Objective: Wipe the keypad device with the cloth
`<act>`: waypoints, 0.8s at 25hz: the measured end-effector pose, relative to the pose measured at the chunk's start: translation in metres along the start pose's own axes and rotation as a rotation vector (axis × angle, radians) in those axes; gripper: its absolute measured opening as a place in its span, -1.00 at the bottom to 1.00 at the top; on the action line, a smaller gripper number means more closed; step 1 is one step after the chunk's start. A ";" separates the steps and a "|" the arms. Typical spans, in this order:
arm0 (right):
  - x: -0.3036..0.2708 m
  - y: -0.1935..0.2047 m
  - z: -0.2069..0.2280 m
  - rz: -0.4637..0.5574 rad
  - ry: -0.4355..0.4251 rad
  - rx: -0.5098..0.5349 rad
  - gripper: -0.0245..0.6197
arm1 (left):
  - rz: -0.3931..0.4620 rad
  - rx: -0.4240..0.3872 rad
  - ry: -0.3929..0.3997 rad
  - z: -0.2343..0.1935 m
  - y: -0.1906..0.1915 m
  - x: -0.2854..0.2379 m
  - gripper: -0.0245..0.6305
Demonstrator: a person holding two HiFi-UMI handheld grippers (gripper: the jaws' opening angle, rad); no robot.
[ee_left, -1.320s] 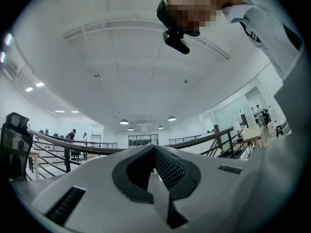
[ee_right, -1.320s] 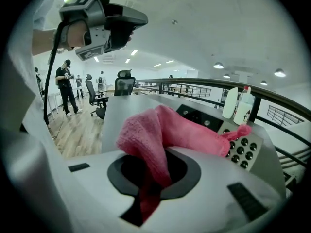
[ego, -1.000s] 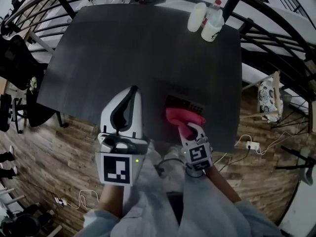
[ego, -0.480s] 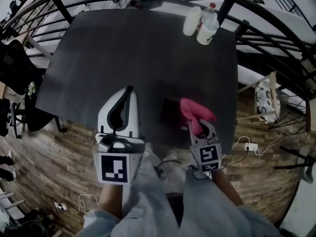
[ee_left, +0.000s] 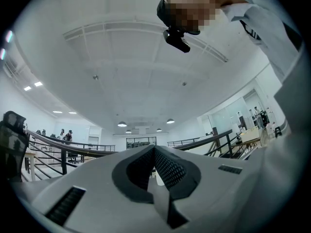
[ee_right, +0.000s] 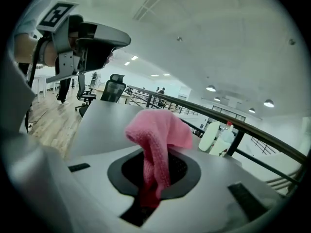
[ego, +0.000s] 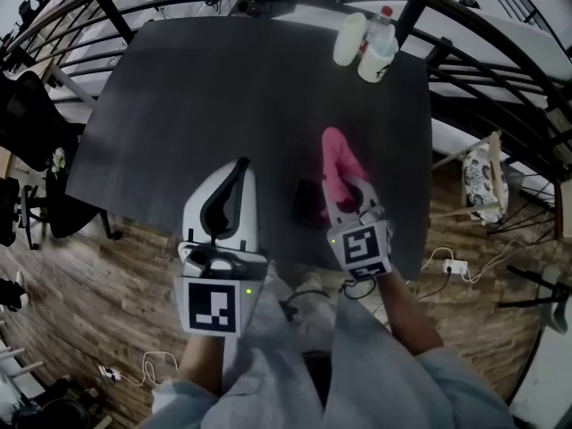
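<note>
Your right tool (ego: 347, 195) grips the cloth (ego: 338, 155) beside the keypad (ego: 308, 200), lower centre; your left tool (ego: 239, 166) is clenched, empty

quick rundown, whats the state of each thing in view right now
left tool: shut, empty
right tool: shut on the pink cloth
pink cloth: clamped, held up off the table
keypad device: flat on the table, cloth off it
capped bottle: upright, red cap on
white bottle: upright

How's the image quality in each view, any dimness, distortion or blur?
Head view: dim, and fisheye bows the edges of the dark table. Left gripper view: bright, with black vignetted corners. Right gripper view: pink cloth sharp and evenly lit.
</note>
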State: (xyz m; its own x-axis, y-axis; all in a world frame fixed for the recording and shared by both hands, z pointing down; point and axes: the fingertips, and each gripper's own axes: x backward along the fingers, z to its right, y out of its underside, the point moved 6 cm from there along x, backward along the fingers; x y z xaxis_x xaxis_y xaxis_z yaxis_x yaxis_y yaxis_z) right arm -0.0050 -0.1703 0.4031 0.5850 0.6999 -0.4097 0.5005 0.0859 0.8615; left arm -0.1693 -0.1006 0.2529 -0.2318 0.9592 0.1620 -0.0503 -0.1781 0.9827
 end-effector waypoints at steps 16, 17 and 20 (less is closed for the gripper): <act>-0.025 -0.004 -0.029 -0.075 -0.089 -0.010 -0.80 | 0.003 0.004 0.022 0.001 -0.001 0.000 -0.92; -0.023 -0.001 -0.027 -0.075 -0.080 -0.023 -0.80 | 0.001 0.005 0.024 0.002 -0.001 0.000 -0.92; -0.014 0.007 -0.021 -0.079 -0.055 -0.071 -0.80 | -0.003 0.003 0.030 0.002 0.001 -0.001 -0.92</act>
State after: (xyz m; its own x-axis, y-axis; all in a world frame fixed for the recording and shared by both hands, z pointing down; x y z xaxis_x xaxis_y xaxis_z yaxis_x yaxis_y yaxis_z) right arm -0.0231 -0.1645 0.4212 0.5806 0.6491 -0.4916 0.5011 0.1910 0.8440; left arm -0.1675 -0.1017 0.2535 -0.2606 0.9527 0.1566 -0.0477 -0.1747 0.9835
